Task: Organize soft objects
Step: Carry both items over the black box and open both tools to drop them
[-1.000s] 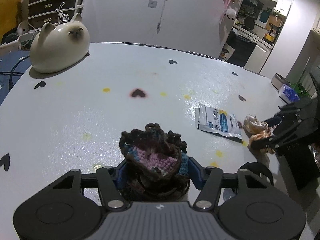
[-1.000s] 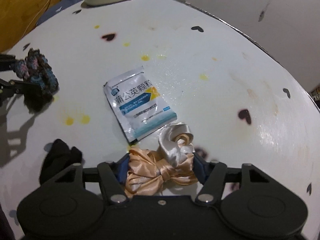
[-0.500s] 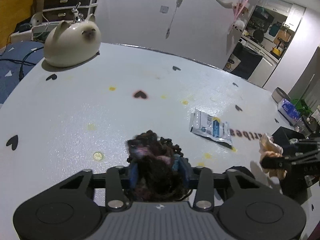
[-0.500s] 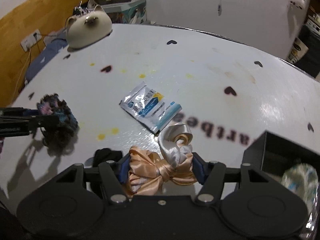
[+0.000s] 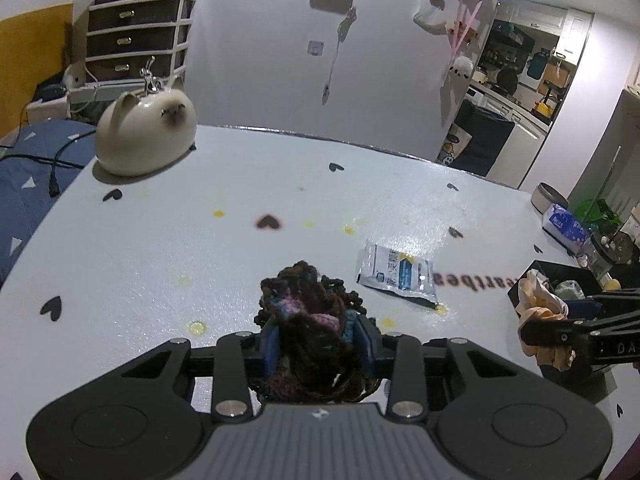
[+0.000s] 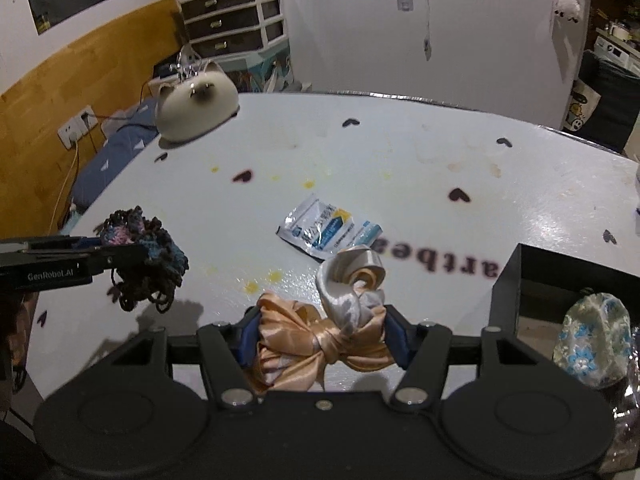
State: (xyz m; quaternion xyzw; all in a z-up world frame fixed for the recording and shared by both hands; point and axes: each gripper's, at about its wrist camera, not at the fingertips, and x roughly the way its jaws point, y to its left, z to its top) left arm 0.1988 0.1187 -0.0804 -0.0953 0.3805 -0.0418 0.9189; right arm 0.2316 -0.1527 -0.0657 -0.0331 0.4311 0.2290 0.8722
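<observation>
Inside the black box (table's right) lies a floral pouch; both tongs clench scrunchies.

Your left gripper hides lower half of crochet scrunchie. Black box, lower right of right wrist view, cut by frame edge; floral item inside partly hidden. Sachet print too small to read. Surface lettering blurred.

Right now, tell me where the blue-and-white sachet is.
The blue-and-white sachet lies flat near the middle of the white table, just beyond the satin bow scrunchie held in the right gripper.
</observation>
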